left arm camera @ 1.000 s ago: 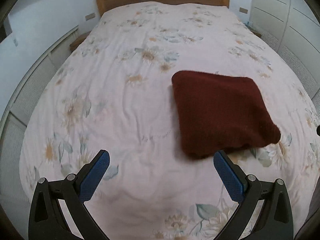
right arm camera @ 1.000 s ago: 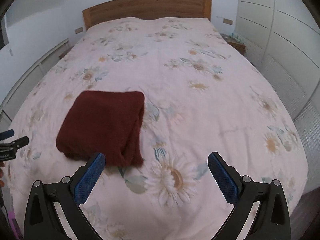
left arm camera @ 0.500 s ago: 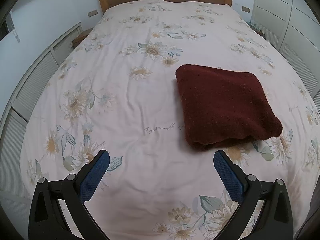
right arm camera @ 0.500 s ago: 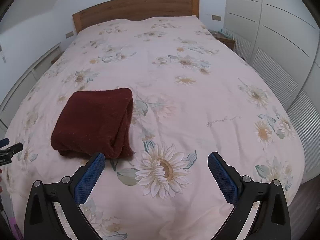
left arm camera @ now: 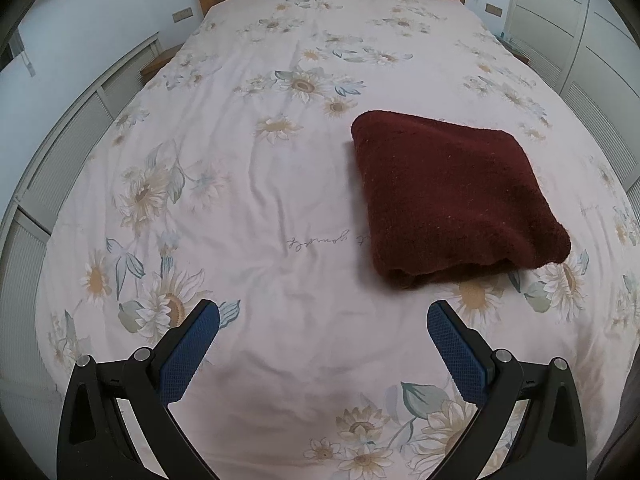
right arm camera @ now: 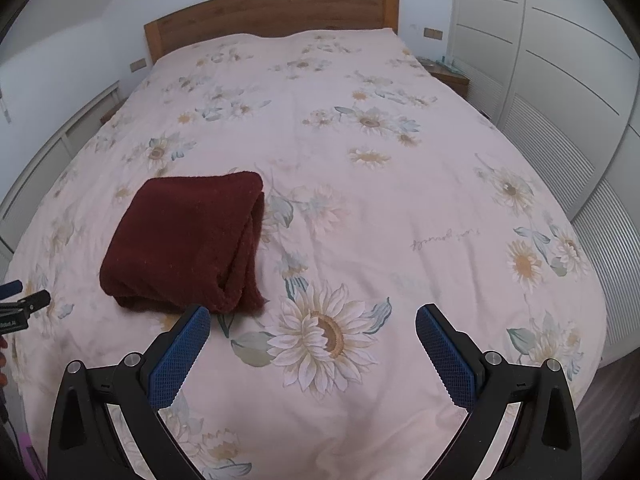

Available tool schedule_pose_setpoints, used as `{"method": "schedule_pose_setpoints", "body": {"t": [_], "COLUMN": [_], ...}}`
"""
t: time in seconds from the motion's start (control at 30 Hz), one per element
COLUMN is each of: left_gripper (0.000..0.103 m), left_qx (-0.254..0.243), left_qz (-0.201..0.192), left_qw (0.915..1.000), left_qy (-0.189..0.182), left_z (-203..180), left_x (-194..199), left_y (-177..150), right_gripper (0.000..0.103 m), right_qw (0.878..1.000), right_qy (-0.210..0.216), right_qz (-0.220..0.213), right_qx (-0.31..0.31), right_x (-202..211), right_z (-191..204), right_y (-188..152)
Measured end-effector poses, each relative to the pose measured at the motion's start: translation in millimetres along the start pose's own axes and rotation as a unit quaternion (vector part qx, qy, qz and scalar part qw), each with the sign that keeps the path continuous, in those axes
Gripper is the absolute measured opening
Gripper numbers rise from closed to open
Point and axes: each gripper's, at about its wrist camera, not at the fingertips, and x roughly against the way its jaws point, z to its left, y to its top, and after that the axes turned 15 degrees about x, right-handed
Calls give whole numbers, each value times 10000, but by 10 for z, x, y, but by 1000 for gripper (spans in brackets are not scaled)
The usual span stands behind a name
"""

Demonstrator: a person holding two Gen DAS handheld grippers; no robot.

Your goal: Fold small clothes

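Note:
A dark red fuzzy garment (left arm camera: 452, 196) lies folded into a thick rectangle on the floral bedspread (left arm camera: 260, 184). In the right wrist view the garment (right arm camera: 188, 236) lies left of centre, its folded layers facing the camera. My left gripper (left arm camera: 323, 314) is open and empty, held above the bed, with the garment ahead and to its right. My right gripper (right arm camera: 312, 318) is open and empty, with the garment ahead and to its left. The left gripper's tip (right arm camera: 24, 304) shows at the right wrist view's left edge.
The wooden headboard (right arm camera: 272, 12) stands at the far end of the bed. White wardrobe doors (right arm camera: 560, 80) run along the right side, with a bedside table (right arm camera: 448, 74) beside them. A white slatted panel (left arm camera: 60, 160) runs along the left side.
Both grippers have pulled back and up from the garment, so more of the bed shows. The garment has not moved. Both grippers stay open.

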Motion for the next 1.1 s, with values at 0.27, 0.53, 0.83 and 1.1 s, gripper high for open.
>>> {"method": "schedule_pose_setpoints", "body": {"t": [0.27, 0.53, 0.83, 1.1], "left_gripper": [102, 102, 102, 102], "left_qx": [-13, -1, 27, -10], "left_qz": [0, 21, 44, 70], "left_qw": [10000, 10000, 10000, 10000], "left_qy": [27, 26, -7, -27], "left_z": [-7, 18, 13, -4], "left_x": [2, -3, 6, 6], "left_y": [-23, -17, -21, -33], "right_gripper": [102, 102, 102, 102], "right_qw": [10000, 10000, 10000, 9999], "right_qy": [-29, -43, -38, -12], "right_qz": [44, 72, 74, 107], "right_qx": [12, 24, 41, 41], "right_x": [7, 8, 1, -6], "right_z": [-10, -12, -21, -38], "right_y": [-13, -21, -35, -45]}}
